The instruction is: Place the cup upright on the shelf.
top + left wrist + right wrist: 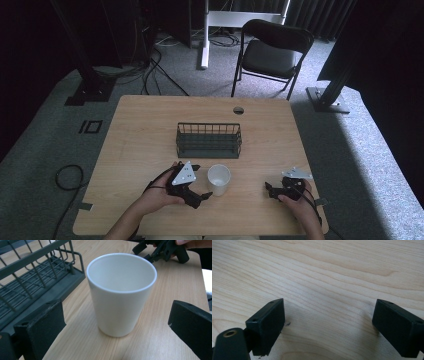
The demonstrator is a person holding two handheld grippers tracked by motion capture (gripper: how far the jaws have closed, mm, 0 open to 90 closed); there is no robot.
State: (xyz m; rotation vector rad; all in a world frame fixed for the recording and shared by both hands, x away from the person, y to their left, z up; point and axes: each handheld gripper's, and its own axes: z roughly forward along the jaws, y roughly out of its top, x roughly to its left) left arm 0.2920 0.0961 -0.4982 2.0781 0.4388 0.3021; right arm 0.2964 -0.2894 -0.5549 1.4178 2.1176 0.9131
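- A white cup [219, 179] stands upright and empty on the light wooden table [145, 135], toward the near edge and a little left of the middle, seen from the high view.
- A dark wire basket [209, 140] sits just behind the cup near the centre of the table, apart from it.
- The left hand-held gripper [200, 196], grasped in the person's left hand [157, 197], lies just to the left of the cup with its jaws pointing toward the cup's base; a grey three-cornered plate [183, 173] rides on top of it.
- In the left gripper view the cup [121, 292] stands between the two black jaws, which are spread wide on either side and touch neither wall of it; the basket [37, 277] runs along the left.
- The right hand-held gripper [268, 190], held in the person's right hand [300, 205], rests well to the right of the cup near the table's front right part.
- In the right gripper view its jaws stand far apart over bare wood grain [324, 277], with nothing between them.
- The same gripper [147, 251] appears beyond the cup in the left gripper view.
- A black folding chair [272, 50] stands on the grey carpet [350, 150] behind the table.
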